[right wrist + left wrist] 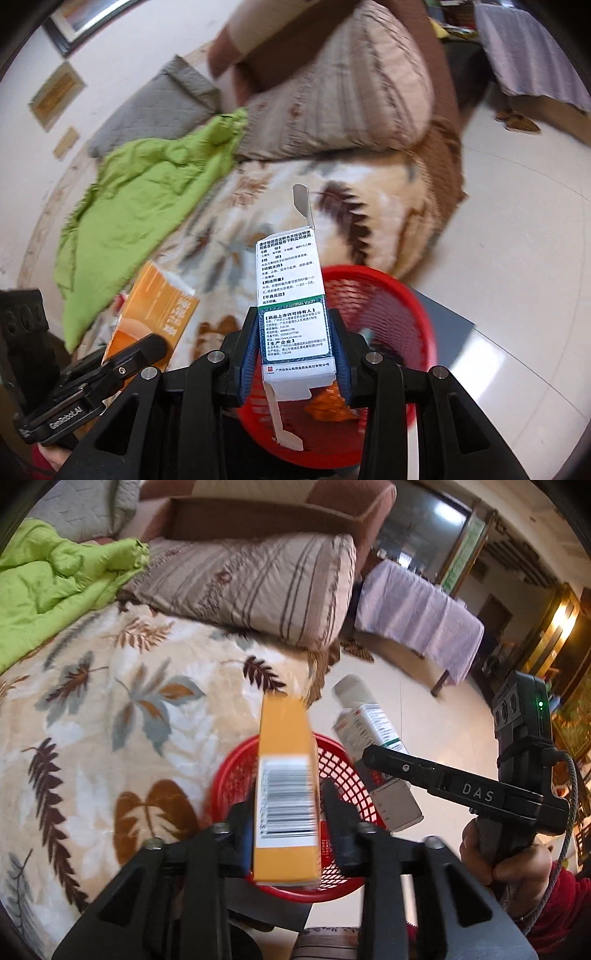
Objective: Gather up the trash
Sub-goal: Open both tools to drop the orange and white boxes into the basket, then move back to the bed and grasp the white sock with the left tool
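An orange carton (286, 775) with a barcode stands blurred between the fingers of my left gripper (286, 805), right over a red mesh basket (229, 771). A narrow gap shows along the carton's right side, so the jaws are open. In the right wrist view my right gripper (295, 332) is shut on a white medicine box (291, 295) with both end flaps open, its blue pads (249, 350) against the box's sides. It hangs above the same basket (388, 314), which holds an orange wrapper (328, 402). Each view also shows the other gripper: the right one (380, 771) with the white box (369, 731), and the left one (147, 347) beside the orange carton (155, 314).
The basket stands on pale floor tiles (517, 240) beside a bed with a leaf-patterned blanket (110, 701). A green quilt (55, 583), a striped pillow (258, 587) and a grey pillow (159, 99) lie on the bed. A lilac-covered table (417, 620) stands further off. A hand in a red sleeve (517, 867) holds the right gripper.
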The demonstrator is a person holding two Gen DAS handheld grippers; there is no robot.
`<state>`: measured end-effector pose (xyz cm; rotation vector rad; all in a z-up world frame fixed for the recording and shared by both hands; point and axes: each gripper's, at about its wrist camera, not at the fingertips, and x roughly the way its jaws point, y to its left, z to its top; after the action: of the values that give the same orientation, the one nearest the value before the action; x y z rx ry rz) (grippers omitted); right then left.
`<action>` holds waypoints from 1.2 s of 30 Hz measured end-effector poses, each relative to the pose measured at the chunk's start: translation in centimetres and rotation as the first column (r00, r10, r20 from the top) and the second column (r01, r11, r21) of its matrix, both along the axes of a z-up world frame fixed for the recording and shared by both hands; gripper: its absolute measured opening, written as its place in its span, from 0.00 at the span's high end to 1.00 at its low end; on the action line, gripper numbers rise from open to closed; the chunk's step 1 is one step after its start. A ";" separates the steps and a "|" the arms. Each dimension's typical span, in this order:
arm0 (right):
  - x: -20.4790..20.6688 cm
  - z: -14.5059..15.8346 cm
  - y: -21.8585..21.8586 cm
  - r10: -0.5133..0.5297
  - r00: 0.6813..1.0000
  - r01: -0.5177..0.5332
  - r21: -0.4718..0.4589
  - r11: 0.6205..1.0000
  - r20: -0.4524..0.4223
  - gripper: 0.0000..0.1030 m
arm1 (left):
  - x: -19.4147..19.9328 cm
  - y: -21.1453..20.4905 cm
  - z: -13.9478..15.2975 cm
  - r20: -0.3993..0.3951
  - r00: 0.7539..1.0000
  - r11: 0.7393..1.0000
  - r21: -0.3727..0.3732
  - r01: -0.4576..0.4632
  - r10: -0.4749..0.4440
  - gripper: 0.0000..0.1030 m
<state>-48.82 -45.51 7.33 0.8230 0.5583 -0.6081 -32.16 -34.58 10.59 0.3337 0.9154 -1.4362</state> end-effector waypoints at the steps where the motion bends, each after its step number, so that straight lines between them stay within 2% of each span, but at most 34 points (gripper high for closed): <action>1: -0.2 -0.5 -0.3 -0.009 1.000 0.009 0.014 1.000 -0.009 0.57 | 0.2 0.2 0.0 0.002 1.000 1.000 -0.004 -0.007 0.007 0.53; 2: -0.3 -0.7 -0.4 -0.016 1.000 0.016 0.023 1.000 -0.013 0.51 | 0.3 0.6 0.1 0.003 1.000 1.000 -0.018 -0.013 0.013 0.50; 4: -0.5 -0.9 -0.5 -0.026 0.999 0.026 0.018 0.999 -0.023 0.49 | 1.1 1.4 0.3 0.012 1.000 0.999 -0.032 -0.029 0.029 0.42; 8: 0.1 -0.5 -0.5 -0.001 1.000 0.001 0.003 1.000 -0.007 0.49 | 3.2 3.5 1.2 -0.007 0.996 0.994 -0.052 -0.094 0.094 0.42; 11: 2.1 0.8 0.6 0.053 0.998 -0.052 -0.025 0.998 0.035 0.49 | 5.2 5.8 1.5 0.001 0.987 0.985 -0.061 -0.162 0.162 0.38; 16: 7.0 2.3 3.5 0.191 0.979 -0.186 -0.069 0.980 0.066 0.49 | 9.4 10.6 1.0 0.010 0.950 0.950 -0.045 -0.310 0.311 0.37; 18: 9.8 2.4 5.1 0.268 0.961 -0.264 -0.070 0.962 0.063 0.49 | 11.0 12.9 0.8 0.009 0.930 0.929 -0.042 -0.367 0.367 0.37; 22: 14.9 2.3 7.8 0.375 0.924 -0.372 -0.056 0.927 0.072 0.49 | 14.3 18.0 0.1 0.058 0.873 0.874 -0.025 -0.484 0.485 0.37; 24: 17.8 2.0 9.2 0.431 0.898 -0.429 -0.037 0.903 0.087 0.45 | 16.1 20.5 -0.4 0.055 0.841 0.842 -0.018 -0.539 0.539 0.37; 29: 24.4 1.3 13.3 0.532 0.844 -0.532 -0.026 0.847 0.064 0.44 | 21.1 26.7 -0.9 0.052 0.730 0.731 -0.013 -0.682 0.682 0.37; 34: 31.4 -0.2 18.4 0.606 0.795 -0.606 -0.049 0.794 -0.005 0.44 | 26.5 31.1 -1.1 0.052 0.612 0.613 -0.004 -0.790 0.789 0.34; 36: 33.9 -1.4 20.1 0.627 0.779 -0.627 -0.032 0.778 -0.018 0.44 | 28.6 32.0 -1.2 0.059 0.575 0.576 -0.002 -0.817 0.816 0.33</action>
<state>-14.97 -25.44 5.96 0.5463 0.7796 0.0018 -3.59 -2.56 9.42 -0.0626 0.8676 -0.5301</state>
